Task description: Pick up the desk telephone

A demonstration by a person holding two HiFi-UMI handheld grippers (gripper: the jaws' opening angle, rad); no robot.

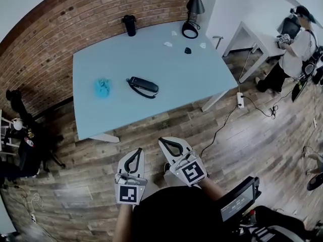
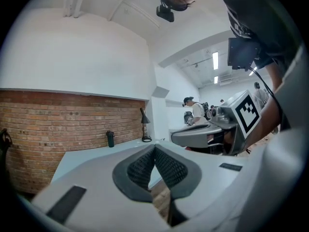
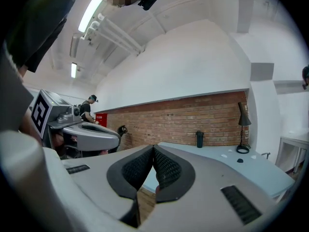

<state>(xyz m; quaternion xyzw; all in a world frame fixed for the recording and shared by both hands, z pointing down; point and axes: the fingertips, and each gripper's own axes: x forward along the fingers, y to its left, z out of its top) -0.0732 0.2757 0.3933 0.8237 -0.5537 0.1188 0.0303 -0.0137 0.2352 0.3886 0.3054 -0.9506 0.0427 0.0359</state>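
The desk telephone (image 1: 143, 86), a black handset with a curled cord, lies near the middle of the pale blue table (image 1: 192, 79). Both grippers hang over the wooden floor in front of the table's near edge, well short of the phone. My left gripper (image 1: 137, 150) is shut with nothing in it, and its dark pads meet in the left gripper view (image 2: 154, 148). My right gripper (image 1: 164, 141) is beside it, also shut and empty (image 3: 153, 148). Neither gripper view shows the telephone; the jaws cover the middle of the table.
On the table are a crumpled blue thing (image 1: 102, 88) left of the phone, a black bottle (image 1: 129, 25) at the far edge, a desk lamp (image 1: 191, 14) at the far right corner and small scraps. A power strip (image 1: 240, 100) with cables lies on the floor. A person (image 1: 295, 44) stands at a white desk.
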